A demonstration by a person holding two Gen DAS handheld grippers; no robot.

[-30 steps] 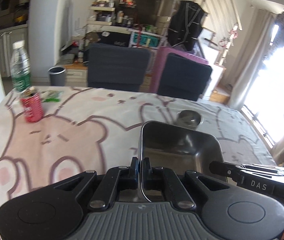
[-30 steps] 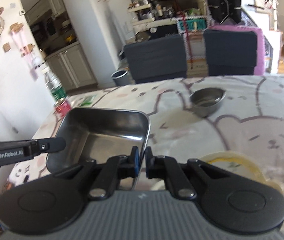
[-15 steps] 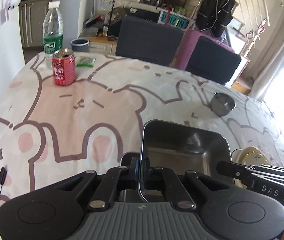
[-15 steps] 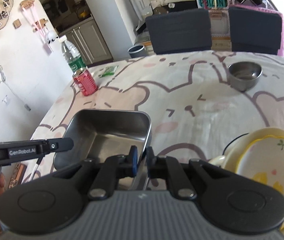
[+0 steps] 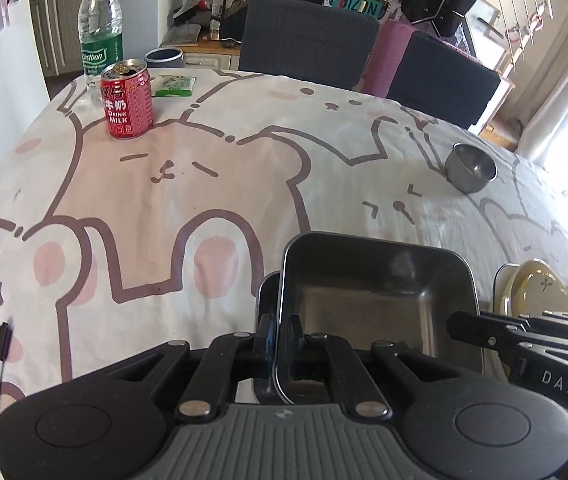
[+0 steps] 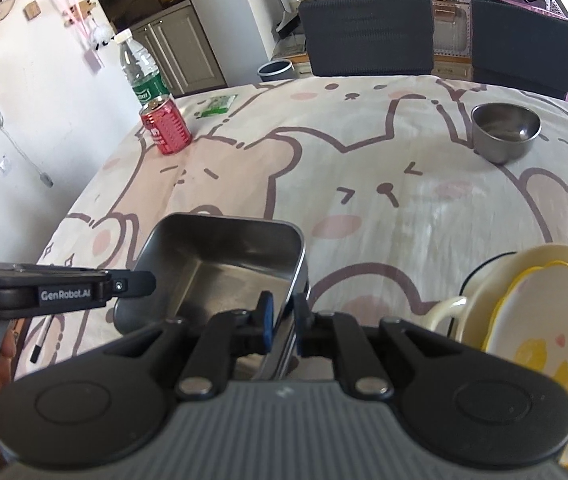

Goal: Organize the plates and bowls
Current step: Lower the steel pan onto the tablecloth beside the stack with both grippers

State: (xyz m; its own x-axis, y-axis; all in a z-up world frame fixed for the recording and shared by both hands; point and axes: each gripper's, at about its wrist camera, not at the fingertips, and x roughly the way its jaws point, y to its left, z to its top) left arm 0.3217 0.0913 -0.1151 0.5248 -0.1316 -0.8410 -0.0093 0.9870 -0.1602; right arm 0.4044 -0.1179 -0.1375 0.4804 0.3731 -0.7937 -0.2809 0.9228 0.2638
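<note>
The rectangular steel tray [image 5: 379, 300] with rounded corners is empty and sits nested in a second tray [image 5: 266, 300] on the cloth-covered surface [image 5: 204, 184]. The left gripper [image 5: 280, 332] and the right gripper [image 6: 282, 314] each have jaws clenched on opposite tray walls. An empty round steel bowl [image 6: 505, 130] stands well apart.

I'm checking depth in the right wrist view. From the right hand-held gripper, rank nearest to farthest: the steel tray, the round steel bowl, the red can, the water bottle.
1. Steel tray: its right wall sits between the fingers of the right hand-held gripper.
2. Round steel bowl: far right, mid-table.
3. Red can: far left.
4. Water bottle: just behind the can, at the table's edge.
</note>
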